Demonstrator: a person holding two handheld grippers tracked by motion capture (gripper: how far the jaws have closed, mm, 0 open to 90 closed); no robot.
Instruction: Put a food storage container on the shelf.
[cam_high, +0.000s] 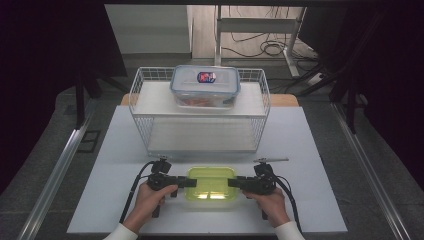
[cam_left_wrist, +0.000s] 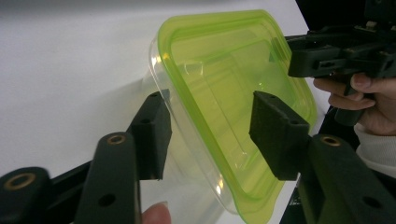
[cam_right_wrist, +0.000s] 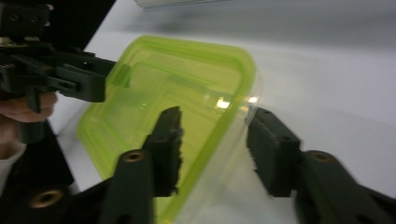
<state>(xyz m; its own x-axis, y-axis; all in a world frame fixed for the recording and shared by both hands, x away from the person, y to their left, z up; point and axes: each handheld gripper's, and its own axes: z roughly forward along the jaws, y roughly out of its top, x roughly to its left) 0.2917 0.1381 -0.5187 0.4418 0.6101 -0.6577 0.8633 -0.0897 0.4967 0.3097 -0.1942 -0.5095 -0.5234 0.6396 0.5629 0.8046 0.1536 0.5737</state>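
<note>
A clear food container with a yellow-green lid lies on the white table top near its front edge. My left gripper comes at its left end and my right gripper at its right end, each held in a hand. In the left gripper view the container's end lies between the jaws of my left gripper, one pad by the clear wall, the other over the lid, with a small gap. The right gripper view has my right gripper astride the other end in the same way, apart from the wall.
A white wire rack stands behind the container, with a clear lidded box of food on its upper shelf. A thin metal rod lies just behind my right gripper. The white table top ends close to the person's wrists.
</note>
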